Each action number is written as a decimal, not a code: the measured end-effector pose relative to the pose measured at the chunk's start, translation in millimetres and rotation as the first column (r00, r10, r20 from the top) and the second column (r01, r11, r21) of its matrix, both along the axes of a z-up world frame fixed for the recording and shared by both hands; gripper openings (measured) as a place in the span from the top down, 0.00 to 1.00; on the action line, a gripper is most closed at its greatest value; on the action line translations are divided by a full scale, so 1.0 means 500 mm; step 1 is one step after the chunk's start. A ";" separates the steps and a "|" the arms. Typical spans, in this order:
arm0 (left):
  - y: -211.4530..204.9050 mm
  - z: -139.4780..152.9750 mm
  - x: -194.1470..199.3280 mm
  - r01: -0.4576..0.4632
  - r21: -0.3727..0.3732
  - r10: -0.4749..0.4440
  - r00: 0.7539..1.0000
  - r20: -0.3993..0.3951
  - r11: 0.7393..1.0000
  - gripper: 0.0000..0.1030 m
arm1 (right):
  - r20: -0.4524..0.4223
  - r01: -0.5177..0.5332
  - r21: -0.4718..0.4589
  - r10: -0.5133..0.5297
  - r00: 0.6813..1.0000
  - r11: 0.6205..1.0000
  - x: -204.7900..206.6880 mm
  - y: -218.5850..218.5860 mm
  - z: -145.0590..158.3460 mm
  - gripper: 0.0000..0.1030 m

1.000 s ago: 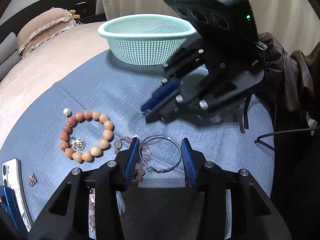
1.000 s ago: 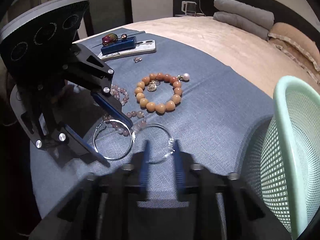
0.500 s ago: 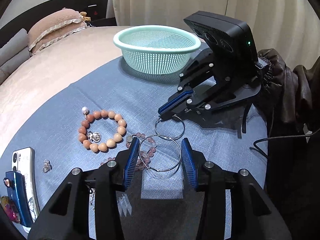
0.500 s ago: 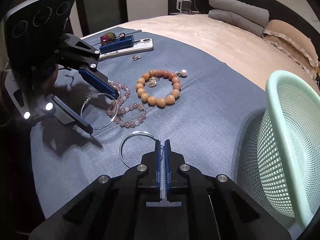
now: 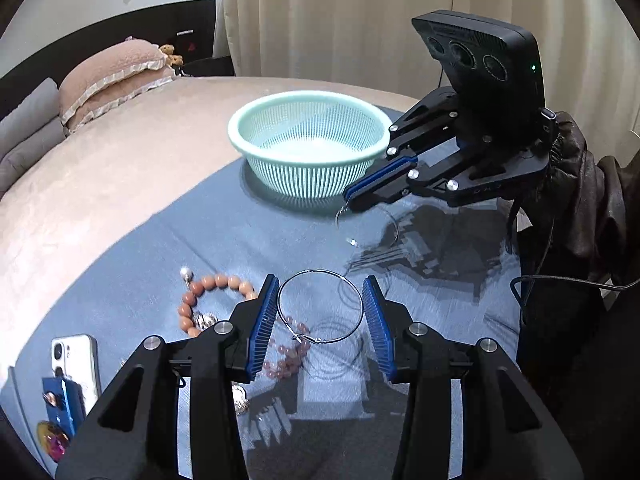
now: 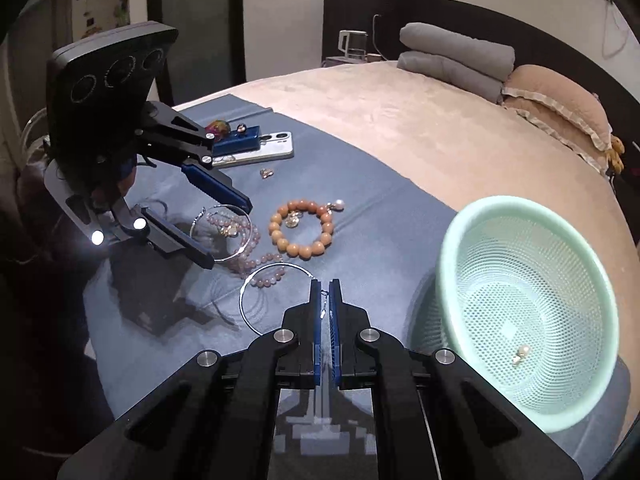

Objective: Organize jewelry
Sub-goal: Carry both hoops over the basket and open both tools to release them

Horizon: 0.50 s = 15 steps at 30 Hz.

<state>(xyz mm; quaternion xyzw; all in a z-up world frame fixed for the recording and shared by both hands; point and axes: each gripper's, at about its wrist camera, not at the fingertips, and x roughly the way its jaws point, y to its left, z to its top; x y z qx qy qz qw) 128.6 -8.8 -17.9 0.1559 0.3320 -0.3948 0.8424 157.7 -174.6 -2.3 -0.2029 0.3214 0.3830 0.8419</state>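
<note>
On a blue cloth (image 6: 384,216) spread over a beige bed, each gripper carries a thin silver hoop. The right gripper (image 6: 325,288) has its blue pads pressed together on the clasp end of one hoop earring (image 6: 256,280), which hangs off the fingertips to the left, above the cloth; in the left wrist view the same gripper (image 5: 350,200) shows just in front of the mint-green mesh basket (image 5: 240,136), with the hoop dangling faintly beneath its tips. The left gripper (image 5: 320,312) stands partly open, and a second hoop earring (image 5: 320,306) spans the gap between its ribbed pads, its rim meeting both pads so that it appears held off the cloth; the right wrist view shows that hoop (image 6: 222,234) between the left gripper's fingers (image 6: 216,188) as well. Below it a pink bead strand (image 6: 248,248) lies on the cloth, and just beside that an orange bead bracelet (image 6: 300,232) with a pearl and a small metal charm. Farther back lie a small loose charm (image 6: 266,173) and a white phone (image 6: 268,146) with a blue case (image 6: 236,142) on top of it. Inside the basket (image 6: 452,248) rests one small pearl earring (image 6: 520,354). Grey and tan pillows sit at the headboard.
</note>
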 end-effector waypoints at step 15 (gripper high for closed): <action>-0.126 0.096 0.092 0.119 0.000 -0.119 0.990 0.071 0.993 0.57 | 0.138 0.198 0.014 -0.198 0.970 0.980 0.027 -0.168 0.100 0.96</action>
